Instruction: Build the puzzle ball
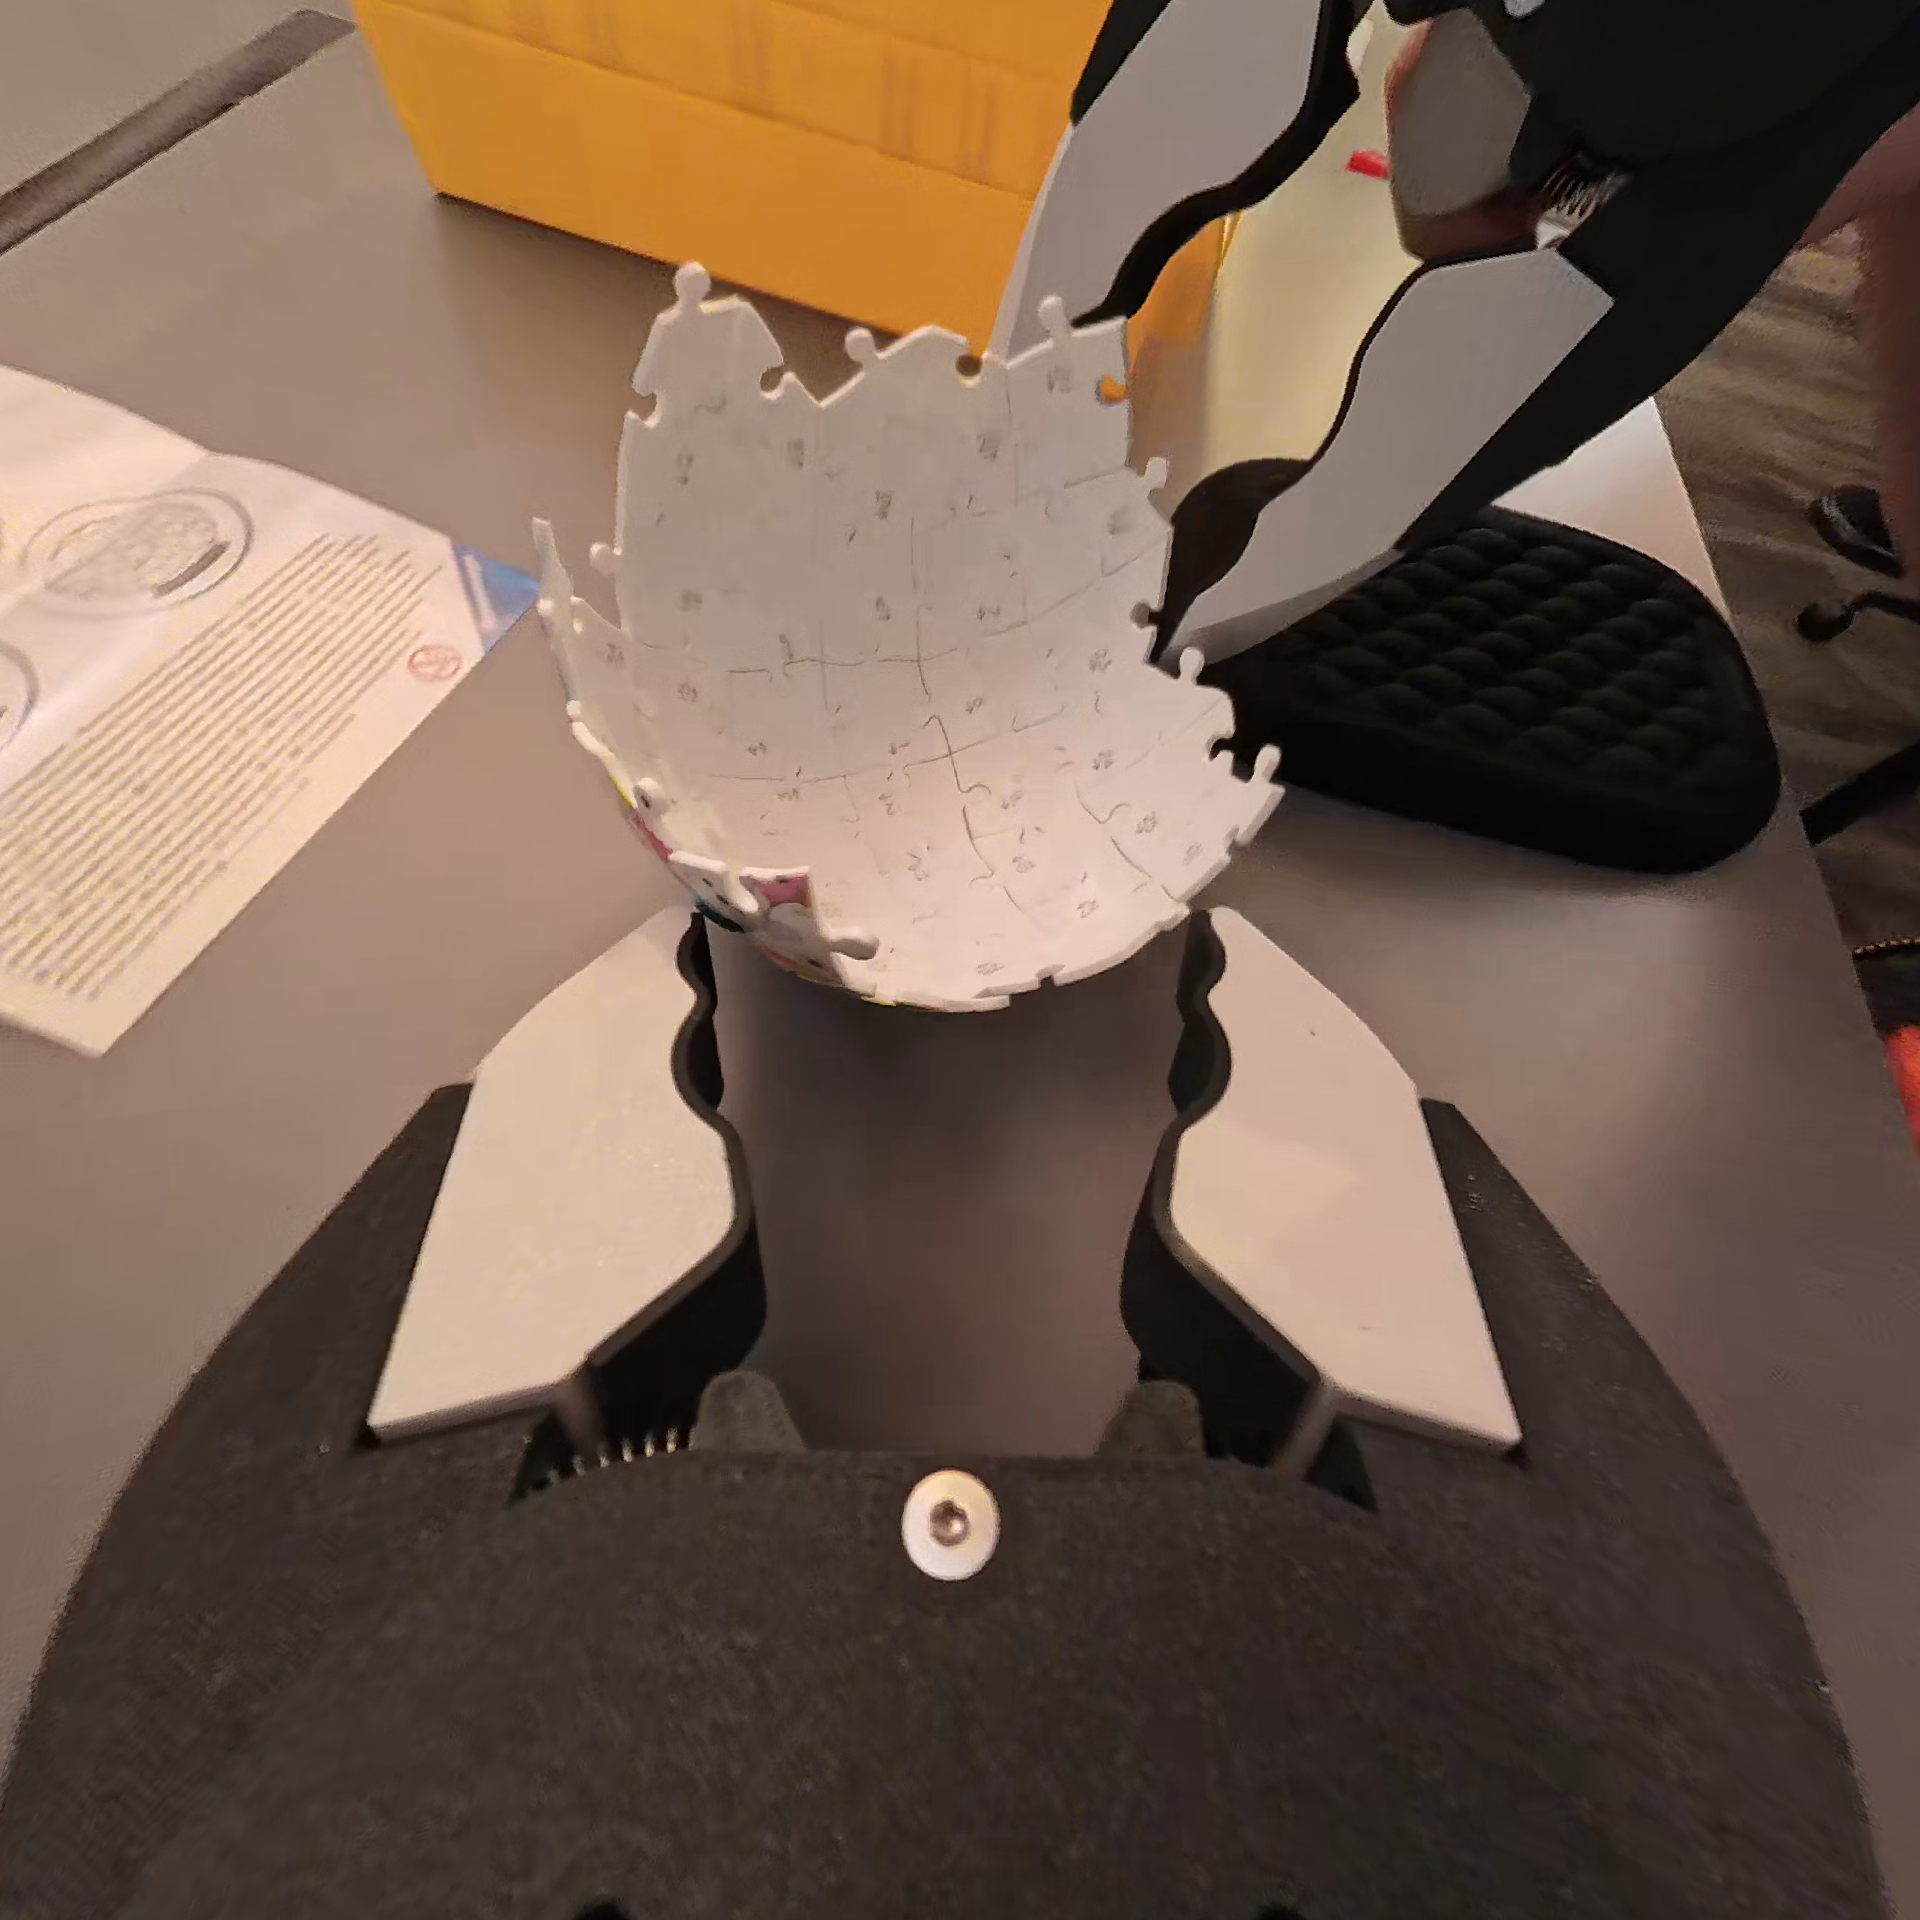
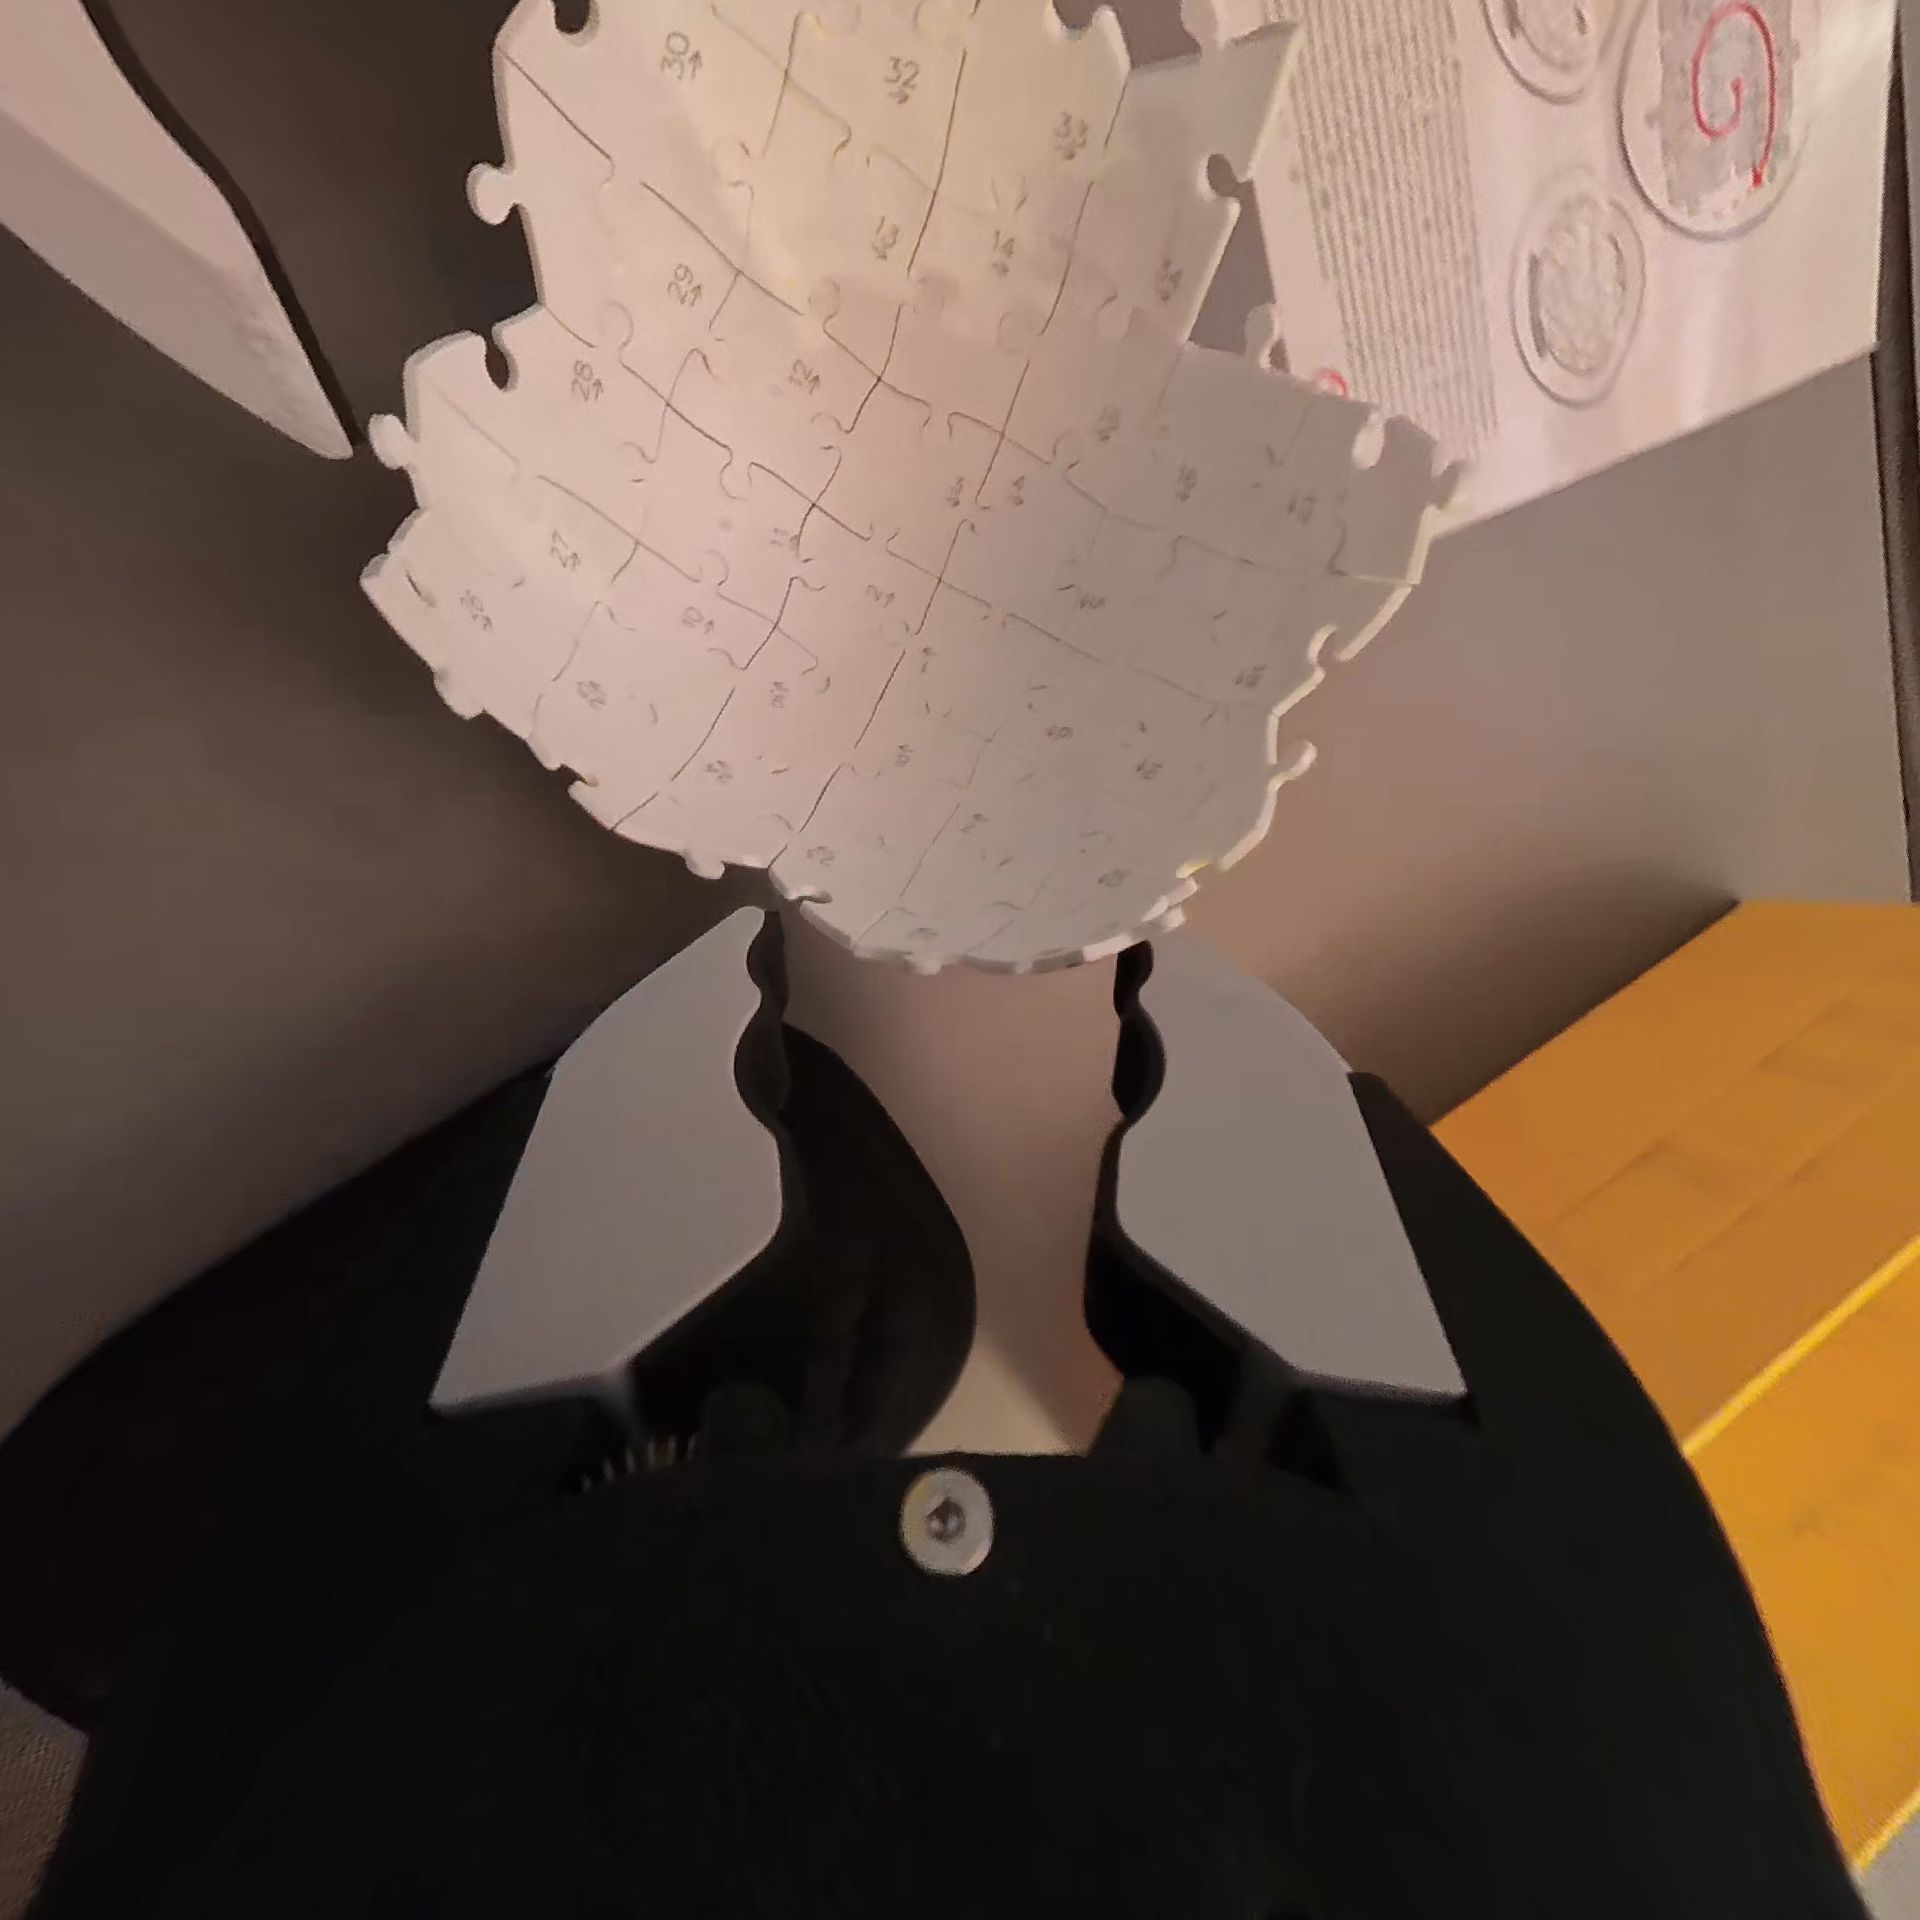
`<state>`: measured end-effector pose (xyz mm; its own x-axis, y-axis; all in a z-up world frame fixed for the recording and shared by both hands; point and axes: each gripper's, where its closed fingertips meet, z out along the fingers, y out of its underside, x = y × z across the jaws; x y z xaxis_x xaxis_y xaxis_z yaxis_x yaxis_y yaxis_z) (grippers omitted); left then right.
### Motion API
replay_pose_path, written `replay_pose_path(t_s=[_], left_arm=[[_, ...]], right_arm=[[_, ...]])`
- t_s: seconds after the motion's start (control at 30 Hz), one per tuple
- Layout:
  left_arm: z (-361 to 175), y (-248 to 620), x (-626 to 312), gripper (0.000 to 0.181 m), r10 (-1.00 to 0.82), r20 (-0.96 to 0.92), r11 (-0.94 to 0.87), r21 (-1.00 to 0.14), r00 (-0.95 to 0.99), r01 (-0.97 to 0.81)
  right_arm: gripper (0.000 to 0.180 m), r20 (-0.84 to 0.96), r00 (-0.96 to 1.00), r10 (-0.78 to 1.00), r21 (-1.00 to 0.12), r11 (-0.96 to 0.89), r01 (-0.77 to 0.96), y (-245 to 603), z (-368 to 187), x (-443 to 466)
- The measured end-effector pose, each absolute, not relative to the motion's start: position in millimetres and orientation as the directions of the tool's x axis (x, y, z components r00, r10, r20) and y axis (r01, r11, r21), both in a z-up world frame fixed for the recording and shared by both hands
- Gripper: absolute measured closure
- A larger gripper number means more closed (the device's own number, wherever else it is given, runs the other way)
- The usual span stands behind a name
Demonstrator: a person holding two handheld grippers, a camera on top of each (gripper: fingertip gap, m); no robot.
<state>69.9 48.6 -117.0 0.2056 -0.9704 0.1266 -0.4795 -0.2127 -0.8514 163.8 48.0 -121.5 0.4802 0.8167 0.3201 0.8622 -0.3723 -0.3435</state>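
On the grey surface point(image 1: 312, 1195), in the left wrist view, sits the shell point(image 1: 904, 675), a half-built bowl of white interlocked pieces with its hollow side tipped toward the camera and a bit of coloured outer print showing at its near left edge. The left tool point(image 1: 945, 935) is released, its fingers spread to either side of the bowl's near rim without clearly touching it, probably ready to steady the curved shell so it cannot rock. The right tool point(image 1: 1132, 468) reaches in from the far right, also spread; one finger lies behind the far wall and the other at the right edge, likely bracing or about to pinch that wall. A leaflet point(image 1: 187, 675) lies to the left, a yellow box point(image 1: 727, 135) stands far behind, and a black cushion point(image 1: 1507, 675) rests at right.

From the right wrist view, the shell point(image 2: 894, 540) fills the middle, its numbered inner faces turned up. The right tool point(image 2: 945, 956) gapes at the near rim, holding nothing. No loose piece is visible, so which piece goes next cannot be told.
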Motion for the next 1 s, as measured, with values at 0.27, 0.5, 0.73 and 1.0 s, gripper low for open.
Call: replay_pose_path(t_s=[0.27, 0.5, 0.73, 1.0], left_arm=[[-108, 32, 4, 0.094, -0.94, 0.155, -0.279, -0.862, 0.304, -0.424], [-100, 19, -31, 0.092, -0.93, 0.175, -0.3, -0.869, 0.322, -0.393], [-94, 15, -42, 0.091, -0.932, 0.191, -0.3, -0.882, 0.307, -0.363], [-85, 18, -46, 0.091, -0.926, 0.231, -0.322, -0.896, 0.298, -0.305]], right_arm=[[0.119, 0.255, 0.439, 0.861, -0.383, -0.327, 0.864, 30, -120, 95], [0.12, 0.173, 0.467, 0.867, -0.412, -0.366, 0.834, 9, -119, 55], [0.12, 0.141, 0.48, 0.866, -0.425, -0.385, 0.819, -4, -120, 41], [0.12, 0.13, 0.5, 0.856, -0.429, -0.407, 0.807, -4, -120, 44]])
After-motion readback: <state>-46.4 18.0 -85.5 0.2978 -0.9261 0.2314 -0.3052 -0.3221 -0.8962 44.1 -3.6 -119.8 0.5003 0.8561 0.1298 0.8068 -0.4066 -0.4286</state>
